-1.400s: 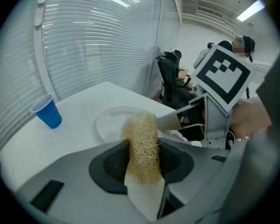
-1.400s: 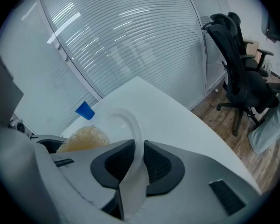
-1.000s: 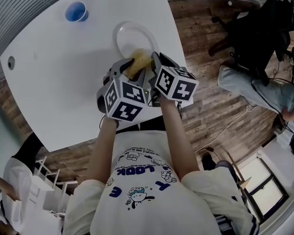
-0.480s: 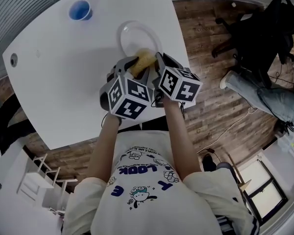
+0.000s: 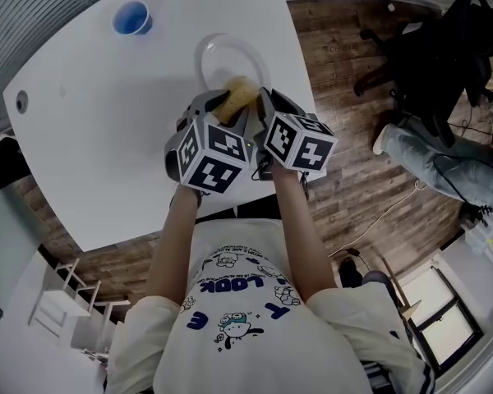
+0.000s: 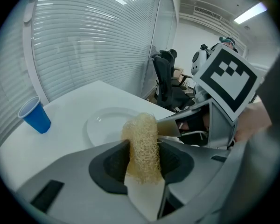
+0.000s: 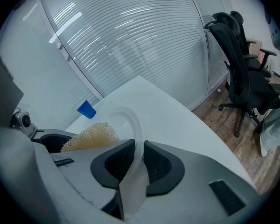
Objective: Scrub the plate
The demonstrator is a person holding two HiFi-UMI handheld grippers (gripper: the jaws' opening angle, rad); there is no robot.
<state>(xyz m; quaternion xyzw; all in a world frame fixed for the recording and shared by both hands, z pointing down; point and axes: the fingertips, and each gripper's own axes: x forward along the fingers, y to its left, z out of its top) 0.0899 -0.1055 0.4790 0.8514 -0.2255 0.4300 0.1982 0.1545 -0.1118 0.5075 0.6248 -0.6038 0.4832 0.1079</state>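
From my station I read the left tongs as closed on the scrubber. It is a pale yellow, fibrous loofah pad, pinched about its middle so its free end stands out past the tips. The right tongs are drawn narrow onto the near rim of the plate, and the thin white edge runs straight between the two dark pads.

The plate sits toward the far right part of the white bench, close to its edge. A blue cup stands well apart on the far left. In the head view the scrubber's end lies over the plate's near side. I cannot tell whether it presses on the surface, or whether the rim is lifted off the bench.

My judgement is that the plate is light and thin, probably plastic since the rim looks faintly translucent. It is smooth enough to skate across the bench or slip from the pads under a sideways push. The rim is the only sensible hold, and I would keep it pinned hard there while scrubbing. The loofah looks soft and springy, so it should squash under pressure. A grip about its middle leaves enough free fibre to work with, though it may bend away rather than bite.
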